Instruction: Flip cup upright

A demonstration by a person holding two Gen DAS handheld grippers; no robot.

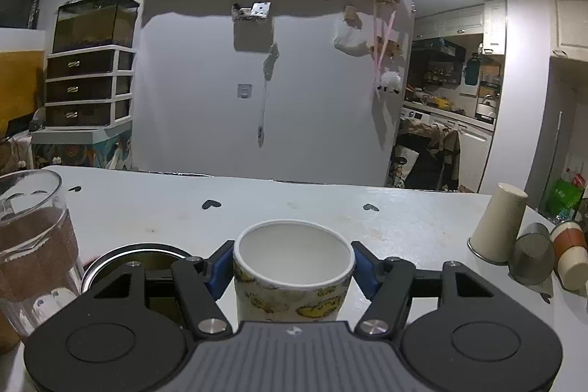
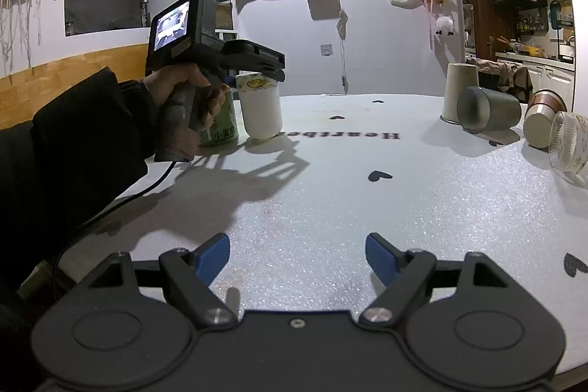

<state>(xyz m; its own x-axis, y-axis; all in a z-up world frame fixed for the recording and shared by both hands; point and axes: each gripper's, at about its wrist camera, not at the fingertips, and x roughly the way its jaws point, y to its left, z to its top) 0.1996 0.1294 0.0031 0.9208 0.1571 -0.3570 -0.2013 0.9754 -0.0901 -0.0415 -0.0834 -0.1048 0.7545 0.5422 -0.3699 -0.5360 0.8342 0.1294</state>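
A white paper cup with yellow print (image 1: 294, 267) stands mouth up between the blue pads of my left gripper (image 1: 290, 267), which is shut on it near the rim. In the right wrist view the same cup (image 2: 260, 105) rests upright on the white table (image 2: 330, 179) at the left, held by the left gripper (image 2: 257, 70). My right gripper (image 2: 297, 258) is open and empty, low over the table's near side.
A clear glass with a brown band (image 1: 33, 245) and a metal can (image 1: 128, 259) stand left of the cup. At the right lie or stand several cups: an upside-down beige cup (image 2: 459, 90), a grey cup on its side (image 2: 488, 114), a brown-banded cup (image 2: 544, 120), a glass (image 2: 569, 146).
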